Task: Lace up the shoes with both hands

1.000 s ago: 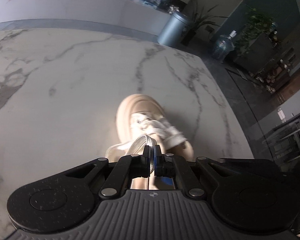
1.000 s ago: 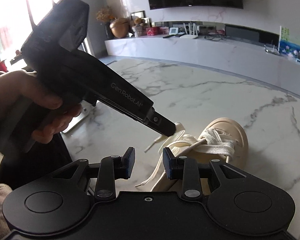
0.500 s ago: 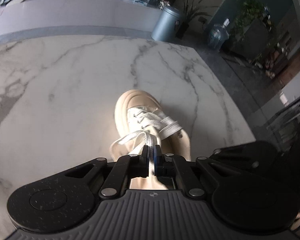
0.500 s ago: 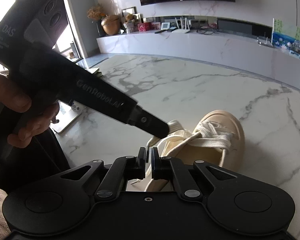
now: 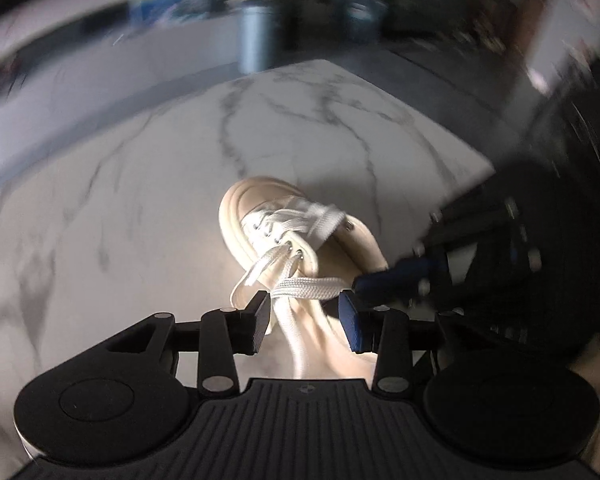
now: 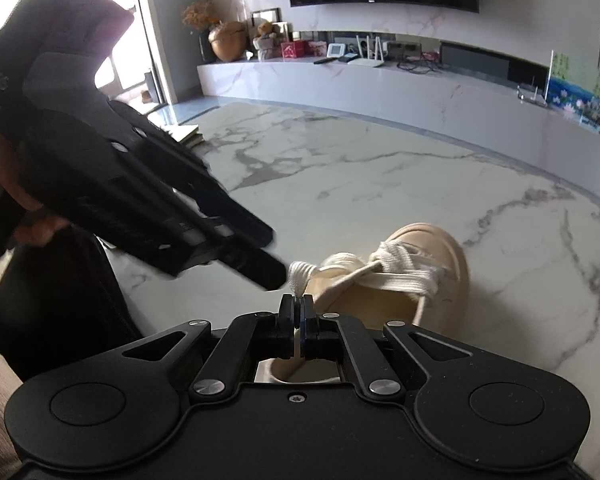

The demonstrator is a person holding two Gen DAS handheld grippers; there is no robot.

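Observation:
A cream shoe (image 5: pixel 296 236) (image 6: pixel 416 276) with a flat white lace (image 5: pixel 300 284) (image 6: pixel 384 280) stands on the marble table (image 5: pixel 140 184) (image 6: pixel 360 176). My left gripper (image 5: pixel 305 318) is open just above the shoe's collar, with lace strands lying loose between its fingers. My right gripper (image 6: pixel 296 312) is shut on the lace end near the heel, and a bunch of lace (image 6: pixel 300 272) sticks out above its fingertips. In the left wrist view the right gripper (image 5: pixel 392 280) reaches in from the right, touching the lace. In the right wrist view the left gripper (image 6: pixel 256 260) comes in from the left, held by a hand (image 6: pixel 24 216).
Beyond the table runs a long marble TV bench (image 6: pixel 380 80) with small items on it. A grey bin (image 5: pixel 256 40) and a water bottle (image 5: pixel 364 4) stand on the floor past the far table edge. A dark sleeve (image 6: pixel 56 292) shows at the left.
My left gripper has opened and let go of the lace while swinging left, blurring its view. My right gripper shut on the lace end half a second ago and stays shut.

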